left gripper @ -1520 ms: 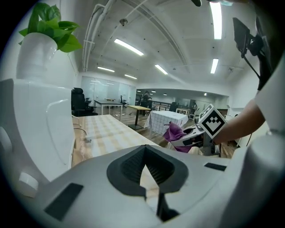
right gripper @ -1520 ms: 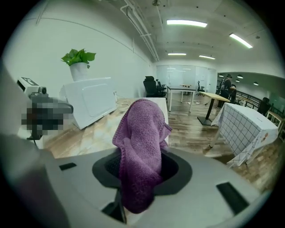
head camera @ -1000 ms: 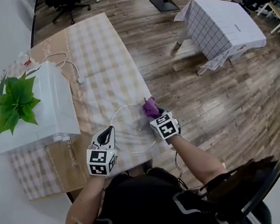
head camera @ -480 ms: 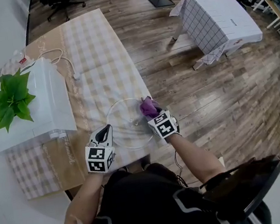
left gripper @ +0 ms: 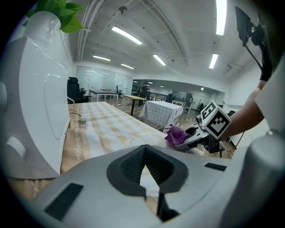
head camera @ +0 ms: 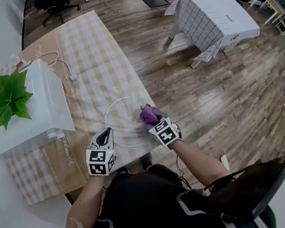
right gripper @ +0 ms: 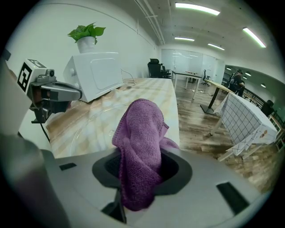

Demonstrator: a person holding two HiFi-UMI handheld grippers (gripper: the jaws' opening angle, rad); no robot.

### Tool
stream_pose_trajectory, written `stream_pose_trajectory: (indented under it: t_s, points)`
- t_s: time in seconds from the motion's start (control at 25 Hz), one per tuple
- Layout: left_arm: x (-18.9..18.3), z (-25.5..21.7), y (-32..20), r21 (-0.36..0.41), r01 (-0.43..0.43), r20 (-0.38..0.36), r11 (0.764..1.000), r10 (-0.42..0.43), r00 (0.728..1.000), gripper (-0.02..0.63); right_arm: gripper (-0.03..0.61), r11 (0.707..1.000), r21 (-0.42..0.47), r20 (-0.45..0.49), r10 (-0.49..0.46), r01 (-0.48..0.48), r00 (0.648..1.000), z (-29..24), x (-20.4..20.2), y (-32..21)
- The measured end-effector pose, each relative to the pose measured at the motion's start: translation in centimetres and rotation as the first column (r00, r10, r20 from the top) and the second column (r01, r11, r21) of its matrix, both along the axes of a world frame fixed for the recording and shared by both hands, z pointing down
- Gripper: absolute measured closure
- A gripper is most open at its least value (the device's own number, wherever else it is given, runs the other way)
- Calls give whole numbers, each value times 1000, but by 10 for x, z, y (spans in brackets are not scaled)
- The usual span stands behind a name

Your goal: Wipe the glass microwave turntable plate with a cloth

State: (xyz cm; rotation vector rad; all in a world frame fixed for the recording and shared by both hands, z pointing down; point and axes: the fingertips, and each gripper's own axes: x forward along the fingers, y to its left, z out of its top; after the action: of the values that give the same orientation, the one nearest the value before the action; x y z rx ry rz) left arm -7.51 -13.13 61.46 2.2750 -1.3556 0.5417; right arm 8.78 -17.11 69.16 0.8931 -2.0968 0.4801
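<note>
The clear glass turntable plate [head camera: 122, 110] lies flat on the checked tablecloth near the table's front edge. My left gripper [head camera: 105, 136] meets the plate's near-left rim, and its jaws look shut on that rim [left gripper: 133, 139]. My right gripper [head camera: 154, 122] is shut on a purple cloth [head camera: 148, 115], which rests on the plate's right side. In the right gripper view the cloth [right gripper: 140, 147] stands bunched up out of the jaws and hides the fingertips, with the plate [right gripper: 95, 129] beyond it. The left gripper view shows the cloth [left gripper: 177, 134] across the plate.
A white microwave [head camera: 30, 109] with a green plant [head camera: 5, 99] on top stands at the table's left, and its white cable [head camera: 60, 59] lies behind it. The table's right edge [head camera: 144, 92] runs close to the plate. A covered table [head camera: 212, 12] stands on the wooden floor.
The right gripper has slid the purple cloth a little towards me along the plate's right side. The left gripper has stayed at the rim.
</note>
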Motion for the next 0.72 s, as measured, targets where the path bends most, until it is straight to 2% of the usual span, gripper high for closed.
stream_pose_trajectory:
  t_s: [0.72]
  points:
    - [1,-2,20,18,-16,-19,1000,16,1000,611,428,997,-75,16,2,-1,1000,2,3,63]
